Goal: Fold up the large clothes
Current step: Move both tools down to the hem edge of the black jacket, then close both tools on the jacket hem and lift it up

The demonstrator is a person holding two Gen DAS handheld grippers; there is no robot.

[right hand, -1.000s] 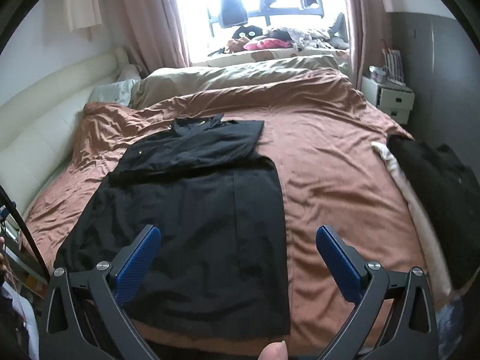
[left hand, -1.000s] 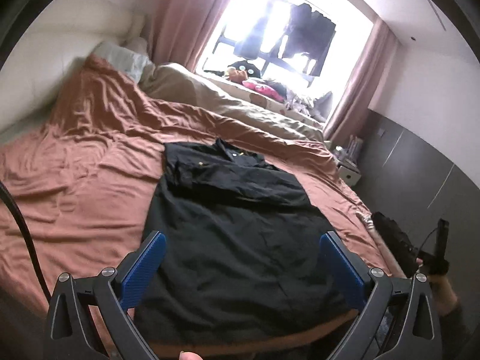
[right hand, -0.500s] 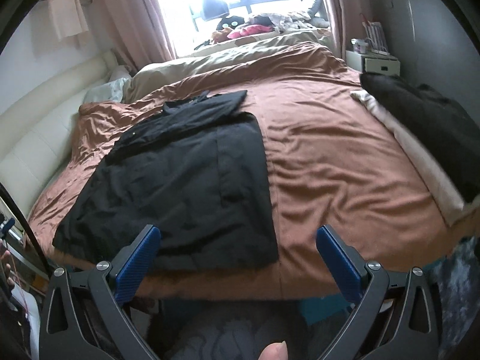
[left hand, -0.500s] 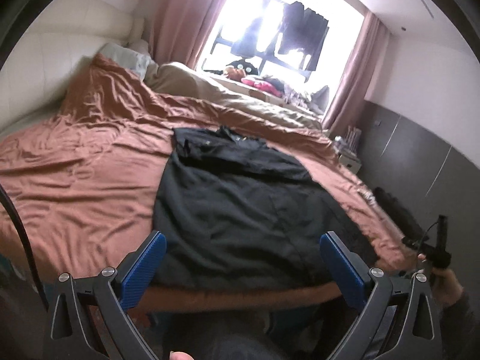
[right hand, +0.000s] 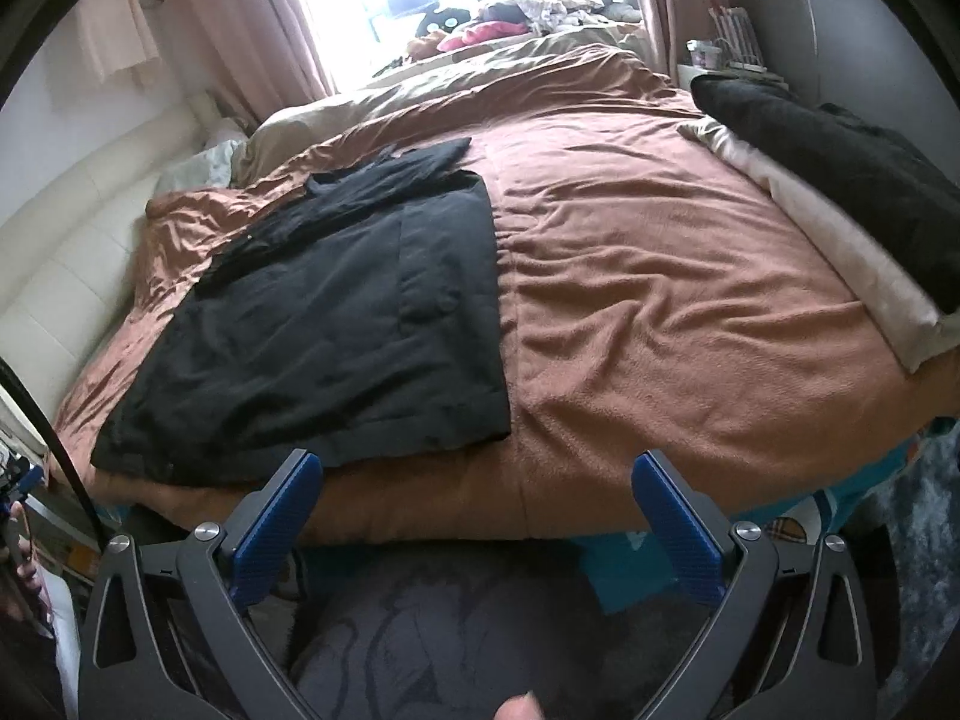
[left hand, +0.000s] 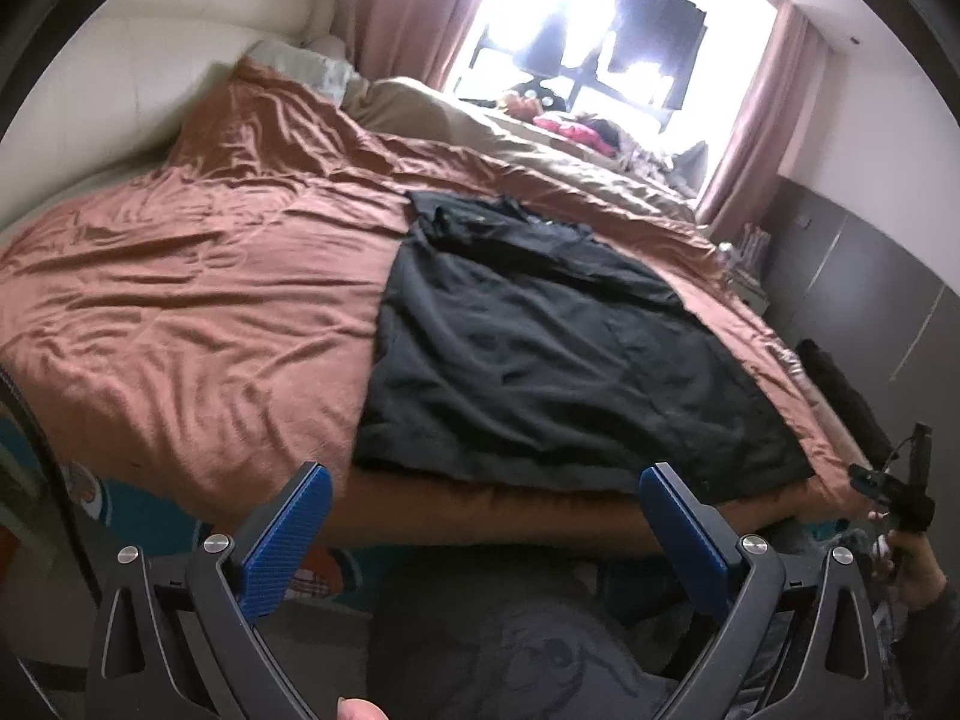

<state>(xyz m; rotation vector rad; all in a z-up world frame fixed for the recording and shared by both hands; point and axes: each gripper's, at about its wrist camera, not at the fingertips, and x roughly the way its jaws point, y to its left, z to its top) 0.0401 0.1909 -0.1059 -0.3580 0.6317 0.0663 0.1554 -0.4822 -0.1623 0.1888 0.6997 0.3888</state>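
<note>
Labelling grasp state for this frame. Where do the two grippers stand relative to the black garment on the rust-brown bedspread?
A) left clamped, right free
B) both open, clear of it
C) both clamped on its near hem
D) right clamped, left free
B: the left gripper and right gripper both show jaws spread wide with nothing between them, hanging off the bed's near edge, while the black garment lies flat on the rust-brown bedspread.

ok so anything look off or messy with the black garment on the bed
Nothing is spilled or damaged. The black garment lies flat on the rust-brown bedspread, but its hem sits right at the near edge of the bed and runs slanted rather than square to it. The sleeves are already folded across the top. Both grippers are open and hold nothing.
</note>
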